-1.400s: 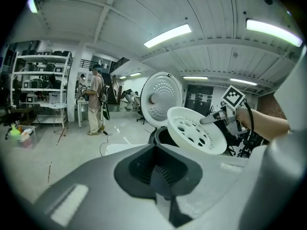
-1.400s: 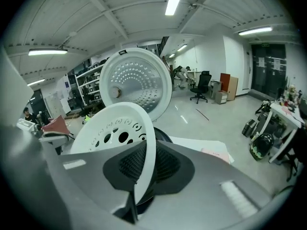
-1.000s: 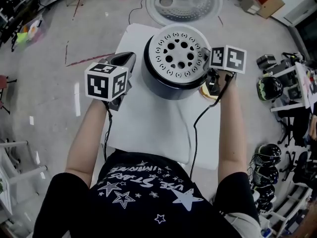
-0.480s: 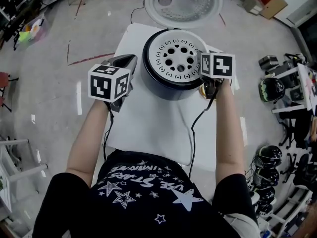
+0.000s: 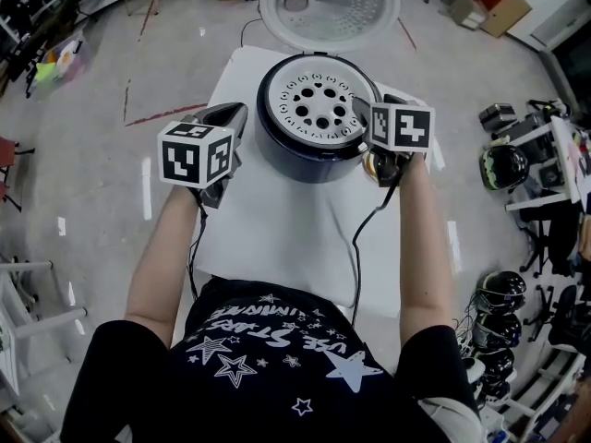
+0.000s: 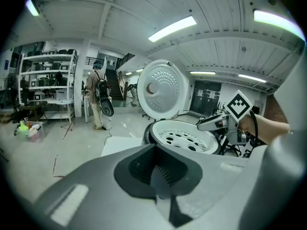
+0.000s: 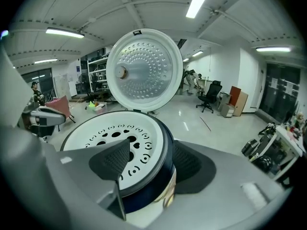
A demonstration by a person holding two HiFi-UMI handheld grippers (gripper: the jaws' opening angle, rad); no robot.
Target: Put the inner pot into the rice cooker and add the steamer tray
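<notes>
On the table [image 5: 277, 238] the cooker [image 5: 309, 162] stands at 12 o'clock, lid [image 5: 330, 3] up, with the tray [image 5: 314, 104] seated level in its mouth; the pot can't be seen under it. The right gripper [image 7: 153, 164], released, straddles the rim at 3 o'clock: best lifted straight up so neither pad snags the tray. The left gripper [image 6: 160, 176], clenched on nothing, hangs at 9 o'clock

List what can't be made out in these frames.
- Inner pot: covered by the steamer tray in every view, so it can't be confirmed inside the rice cooker.
- Right tongs tips: head view, hidden under their marker cube.
- Yellow label on the cooker's side: right gripper view, cut off by the tongs' body, unreadable.
- Cooker's body below the rim: left gripper view, behind the left tongs.
</notes>
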